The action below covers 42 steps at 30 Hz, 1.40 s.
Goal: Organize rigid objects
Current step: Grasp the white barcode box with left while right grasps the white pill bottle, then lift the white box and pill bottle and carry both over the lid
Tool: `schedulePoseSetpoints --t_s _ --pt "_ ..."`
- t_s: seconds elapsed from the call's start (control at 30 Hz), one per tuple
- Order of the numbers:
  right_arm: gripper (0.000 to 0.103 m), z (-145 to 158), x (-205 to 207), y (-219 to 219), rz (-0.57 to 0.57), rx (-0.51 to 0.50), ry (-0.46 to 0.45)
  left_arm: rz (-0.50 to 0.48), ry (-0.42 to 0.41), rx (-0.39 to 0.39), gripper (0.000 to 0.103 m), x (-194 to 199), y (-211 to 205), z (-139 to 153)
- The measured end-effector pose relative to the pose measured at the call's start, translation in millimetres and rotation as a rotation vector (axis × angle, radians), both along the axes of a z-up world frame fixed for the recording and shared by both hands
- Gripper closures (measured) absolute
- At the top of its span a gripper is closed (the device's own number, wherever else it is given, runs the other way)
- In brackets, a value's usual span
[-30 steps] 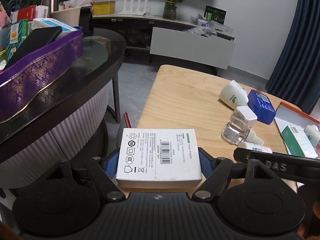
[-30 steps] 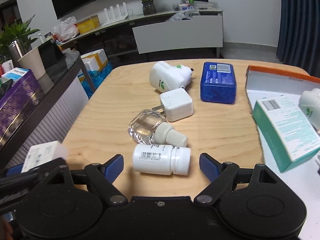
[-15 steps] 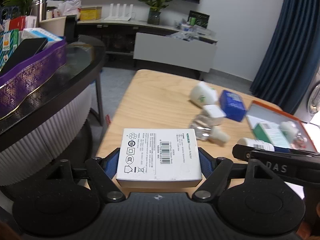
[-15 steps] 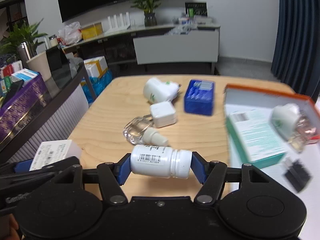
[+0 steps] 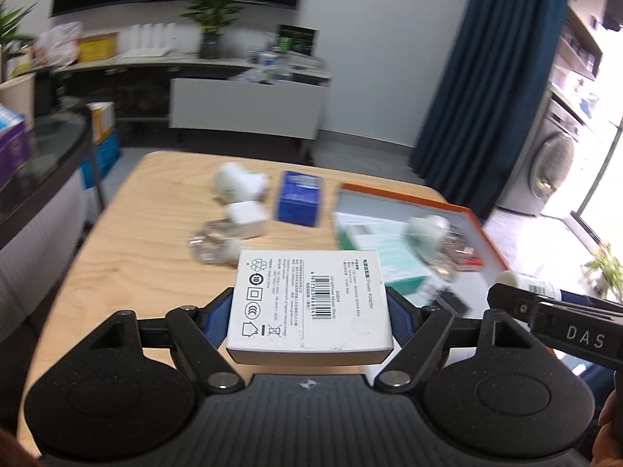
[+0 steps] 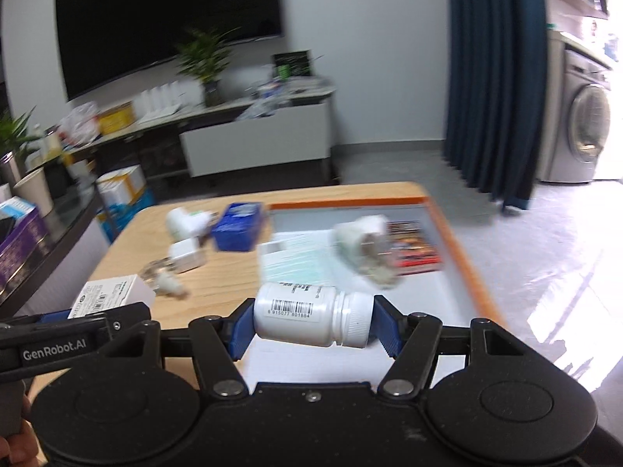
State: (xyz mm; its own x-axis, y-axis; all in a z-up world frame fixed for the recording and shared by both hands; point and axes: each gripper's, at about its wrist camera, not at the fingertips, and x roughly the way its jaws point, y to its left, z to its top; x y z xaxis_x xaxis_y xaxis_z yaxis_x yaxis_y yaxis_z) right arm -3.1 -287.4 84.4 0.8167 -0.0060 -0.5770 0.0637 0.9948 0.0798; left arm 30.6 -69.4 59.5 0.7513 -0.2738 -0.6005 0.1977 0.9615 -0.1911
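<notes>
Behind the wooden table [image 5: 117, 257] the living room shows a dark television, a low sideboard with a plant, a blue curtain and a washing machine off to the side.

Since a second ago the right gripper [image 6: 311, 321] has closed its jaws on the white pill bottle [image 6: 311, 321], which then lay on the table between spread fingers; now it is pinched end to end, lying sideways, and carried clear of the tabletop, in front of the orange-rimmed tray [image 6: 453, 233]. The left gripper [image 5: 309, 307] pinches the white adapter box [image 5: 309, 303] by its two sides, as it did before, label up, and both views have swung from the table's near edge toward the tray. My judgement is that both items are on their way to be set down there, so two pieces of the sorting are in hand at once.

Inside the tray lie a green-and-white carton [image 6: 296, 260], a white plug-in device [image 6: 362, 241] and a flat red-and-dark pack [image 6: 414, 249]; motion blur leaves the small dark thing near its front edge unclear, possibly a clip. On the bare wood outside it wait a blue box [image 5: 299, 204], a white plug-in unit [image 5: 237, 186], a white cube charger [image 5: 247, 216] and a clear glass bottle [image 5: 212, 243].
</notes>
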Motion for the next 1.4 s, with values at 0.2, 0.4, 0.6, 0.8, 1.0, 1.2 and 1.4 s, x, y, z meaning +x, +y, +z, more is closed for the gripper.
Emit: schedulePoseSetpoints --t_s 0.2,0.4,0.6,0.8,1.0,1.2,1.4 --pt "0.027 8.1 -13.7 -44.3 -0.073 0.021 -0.033 -0.073 -0.022 0.017 0.024 -1.5 -43.2 5.5" --pt "0.027 9.8 -16.0 -63.6 -0.079 0.033 -0.03 -0.105 -0.044 0.033 0.024 0.6 -65.1 8.4" --pt "0.027 9.4 -17.5 -66.6 -0.066 0.032 -0.024 -0.11 -0.05 0.052 0.024 0.1 -72.6 8.9" --pt "0.027 9.8 -16.6 -67.3 -0.055 0.034 -0.024 -0.107 -0.047 0.057 0.024 -2.4 -75.6 11.6" --pt "0.027 10.6 -18.2 -67.1 -0.05 0.031 -0.021 -0.113 -0.042 0.053 0.024 -6.4 -79.3 12.5" --pt "0.027 10.7 -18.5 -67.6 -0.048 0.034 -0.019 -0.116 -0.045 0.055 0.024 -8.4 -81.4 13.4" --pt "0.027 10.8 -18.7 -67.6 -0.046 0.034 -0.018 -0.116 -0.042 0.057 0.024 -8.8 -83.1 12.8"
